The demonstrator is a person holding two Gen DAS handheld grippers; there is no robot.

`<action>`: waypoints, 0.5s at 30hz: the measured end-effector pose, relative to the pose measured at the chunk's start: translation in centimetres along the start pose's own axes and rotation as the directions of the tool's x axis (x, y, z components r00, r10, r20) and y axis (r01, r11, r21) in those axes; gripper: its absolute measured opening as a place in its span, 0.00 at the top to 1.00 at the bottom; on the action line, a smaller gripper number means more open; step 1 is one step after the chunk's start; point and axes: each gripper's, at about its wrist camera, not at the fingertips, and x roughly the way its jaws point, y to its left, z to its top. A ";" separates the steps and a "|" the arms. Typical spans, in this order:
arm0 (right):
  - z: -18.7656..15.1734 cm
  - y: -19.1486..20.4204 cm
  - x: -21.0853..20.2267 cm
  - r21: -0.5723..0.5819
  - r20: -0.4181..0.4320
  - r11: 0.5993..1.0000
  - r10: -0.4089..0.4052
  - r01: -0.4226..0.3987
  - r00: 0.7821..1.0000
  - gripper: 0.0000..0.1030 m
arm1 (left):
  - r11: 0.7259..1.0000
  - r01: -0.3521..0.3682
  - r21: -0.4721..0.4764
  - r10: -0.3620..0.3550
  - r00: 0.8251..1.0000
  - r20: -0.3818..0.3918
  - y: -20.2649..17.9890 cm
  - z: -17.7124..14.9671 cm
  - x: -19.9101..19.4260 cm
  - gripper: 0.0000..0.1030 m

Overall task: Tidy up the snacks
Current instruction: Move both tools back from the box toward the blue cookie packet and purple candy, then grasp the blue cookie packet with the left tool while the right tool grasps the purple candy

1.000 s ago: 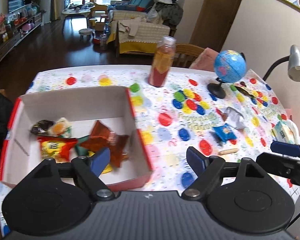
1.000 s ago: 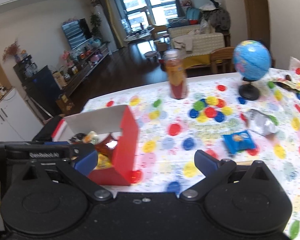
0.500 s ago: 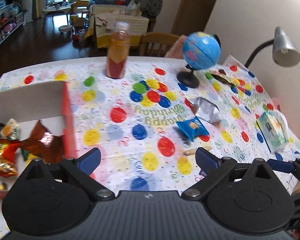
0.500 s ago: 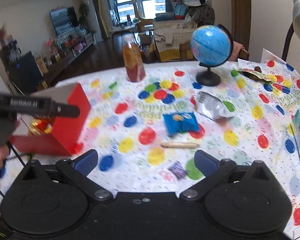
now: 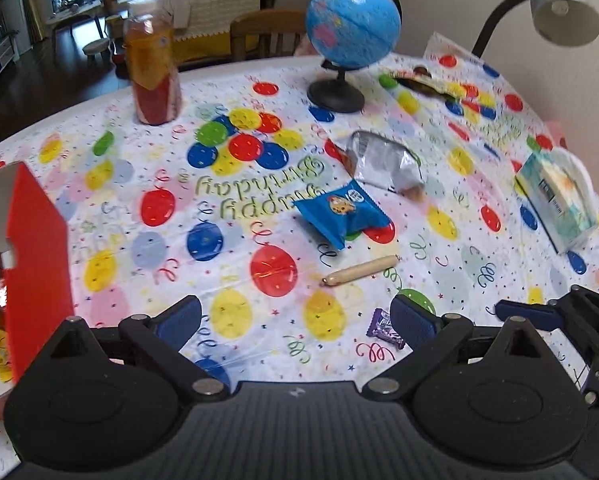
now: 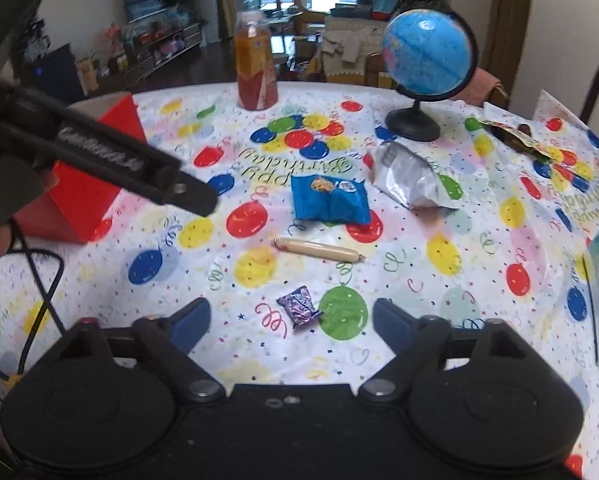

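Your left gripper (image 5: 295,320): fingers spread wide, nothing between them; it hovers over the near edge of the table, between the red box and the loose snacks.
Your right gripper (image 6: 289,322): fingers likewise spread and empty; it sits low and close to the table, aimed at the loose snacks.
Purple candy (image 6: 298,306): nearest item; a small wrapped piece lying flat just ahead of your right gripper, inside the span of its fingers. In the left view it lies beside the right-hand fingertip, partly hidden.
Sausage stick (image 6: 317,250): next out; long axis runs left to right across your right gripper's line of approach, so the fingers would meet it end to end. You would need to turn the wrist to close across its narrow width.
Blue cookie packet (image 6: 329,199): just beyond the sausage stick, flat, slightly puffed.
Silver bag (image 6: 411,178): right of and a little beyond the blue packet, crumpled.
Red box (image 5: 35,256): at near left, beside your left gripper; some wrapped snacks show inside. This is the likely destination.
Nearer hand: judged, your right one, which has the purple candy almost framed.
Carry direction: judged, leftward across the table to the box.
Tissue pack (image 5: 555,196): right edge, well apart.
Juice bottle (image 6: 255,68): far left, upright.
Globe (image 6: 425,60): far right, upright.
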 end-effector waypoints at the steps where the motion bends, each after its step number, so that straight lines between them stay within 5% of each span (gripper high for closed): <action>1: 0.0 0.0 0.4 -0.014 -0.005 1.000 -0.001 0.001 1.000 0.20 | 1.000 -0.004 0.009 0.004 1.000 -0.006 -0.3 0.3 0.5 0.02; 15: 0.6 -0.9 5.4 -0.111 -0.087 0.992 0.051 -0.061 0.995 0.39 | 0.974 0.011 0.225 0.005 0.998 -0.069 -4.5 5.1 6.9 0.02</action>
